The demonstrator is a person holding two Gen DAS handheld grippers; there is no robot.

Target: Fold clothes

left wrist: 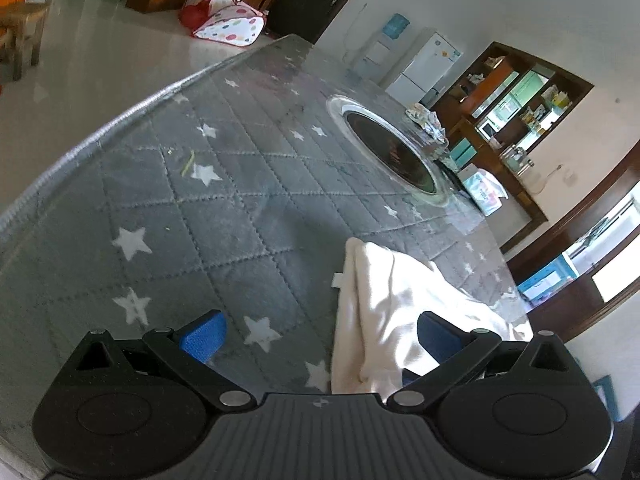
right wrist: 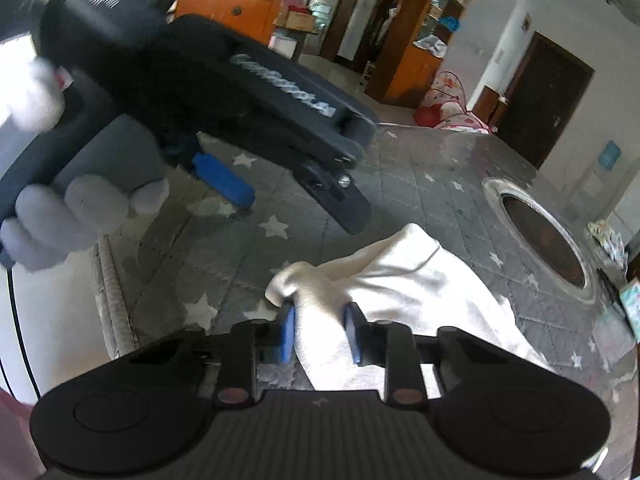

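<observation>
A white garment (right wrist: pixel 404 284) lies bunched on the grey star-patterned quilted table cover (right wrist: pixel 420 196). My right gripper (right wrist: pixel 320 334) is shut on a gathered edge of the garment, the cloth pinched between its blue pads. My left gripper (left wrist: pixel 320 338) is open and empty just above the cover, with the garment (left wrist: pixel 384 304) lying against its right finger. The left gripper also shows in the right wrist view (right wrist: pixel 276 184), held in a gloved hand up and left of the garment.
A round dark inset with a glass rim (left wrist: pixel 390 152) sits in the table beyond the garment. The table edge (left wrist: pixel 100 128) curves along the left. A crumpled cloth (left wrist: pixel 426 120) lies past the inset. Cabinets, a fridge and a play tent stand in the room.
</observation>
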